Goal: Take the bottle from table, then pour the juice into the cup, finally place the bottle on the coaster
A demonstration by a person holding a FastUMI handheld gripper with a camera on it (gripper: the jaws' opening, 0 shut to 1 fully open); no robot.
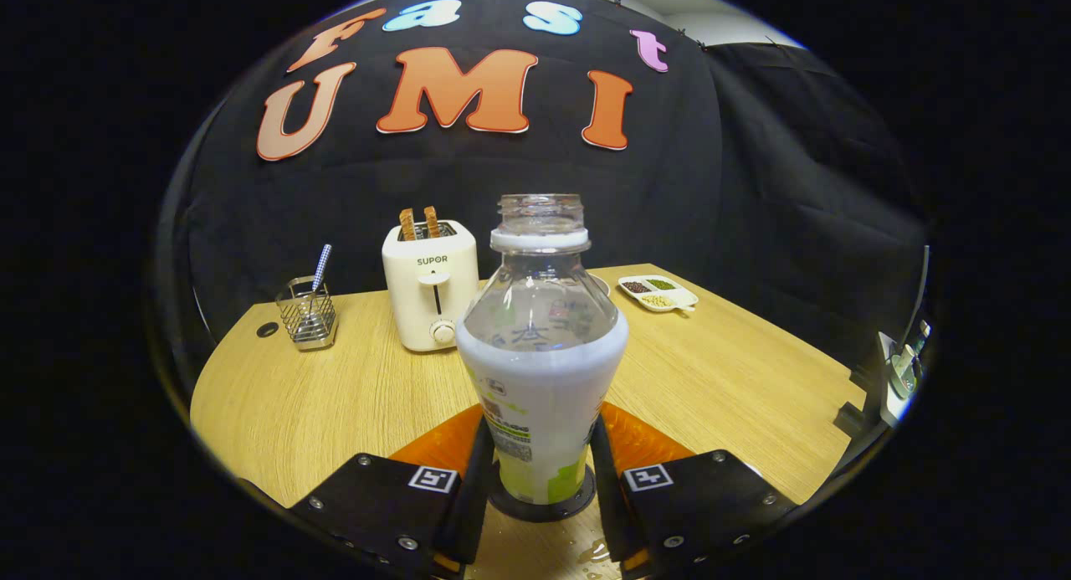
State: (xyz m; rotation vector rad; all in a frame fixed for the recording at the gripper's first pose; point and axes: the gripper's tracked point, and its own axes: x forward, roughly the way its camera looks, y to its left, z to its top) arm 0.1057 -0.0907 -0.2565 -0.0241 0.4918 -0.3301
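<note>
A clear plastic bottle (541,354) with a white label and no cap stands upright between my fingers. Its clear upper part looks empty. Its base rests on a dark round coaster (577,506) that lies on the wooden table (335,396). My gripper (542,471) is shut on the bottle, one pad pressing its lower label from each side. The bottle hides what is straight behind it, apart from a sliver of a pale rim (601,284) beside its shoulder.
Beyond the bottle to the left stand a cream toaster (430,287) holding two slices and a wire holder (307,314) with a striped handle in it. A white divided dish (658,294) of grains lies at the back right. A few drops (592,553) wet the table by the coaster.
</note>
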